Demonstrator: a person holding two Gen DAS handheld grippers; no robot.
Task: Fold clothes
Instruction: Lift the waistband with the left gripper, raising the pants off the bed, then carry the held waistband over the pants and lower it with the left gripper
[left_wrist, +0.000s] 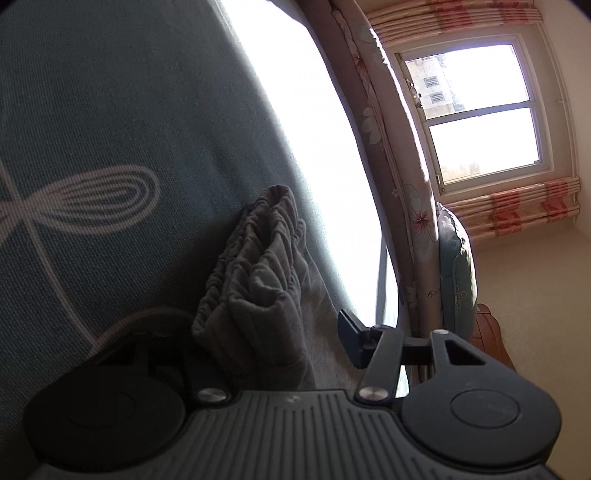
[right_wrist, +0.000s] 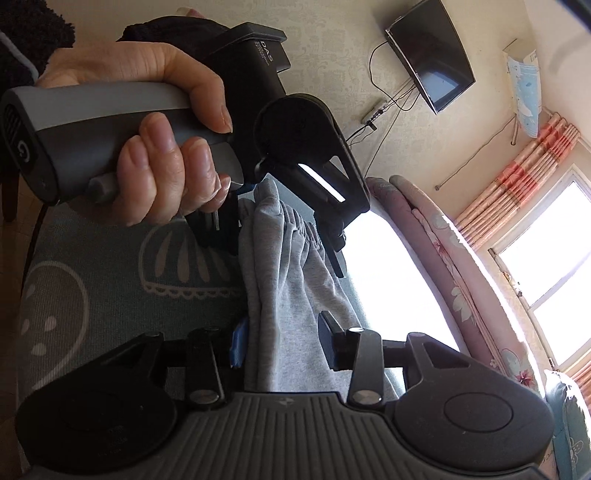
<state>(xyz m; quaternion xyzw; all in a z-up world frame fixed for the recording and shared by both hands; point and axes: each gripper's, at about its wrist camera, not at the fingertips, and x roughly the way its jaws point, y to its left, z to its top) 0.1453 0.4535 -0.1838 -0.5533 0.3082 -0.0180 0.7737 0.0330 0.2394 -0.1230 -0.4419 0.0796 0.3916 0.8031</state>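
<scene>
Gripping the grey trousers (right_wrist: 291, 280) by the bunched elastic waistband with the left hand-held gripper (right_wrist: 280, 240), jaws drawn in on both sides of the gathers; wrapped around its grey handle by a hand (right_wrist: 159, 147) in a dark fuzzy sleeve; seen from the left wrist as a thick ridged bundle filling the space between the fingers, the left finger lost in shadow behind the cloth.

Lower down, straddling the same cloth with the right hand-held gripper (right_wrist: 280, 343), jaws partly apart, the blue pad against the cloth's left edge and the other finger just at its right edge; cannot tell whether the pads press or merely flank it.

Held up just over a teal-covered surface (left_wrist: 92, 110) printed with white line drawings; washed out by a bright sunlit patch further on.

Beyond, backed by a padded floral headboard (right_wrist: 443, 258) with a pale cushion (left_wrist: 456, 258) against it; lit by a window (left_wrist: 480, 110) framed by striped pink curtains (left_wrist: 517, 210); above, fitted with a wall-mounted television (right_wrist: 432, 55) trailing cables.
</scene>
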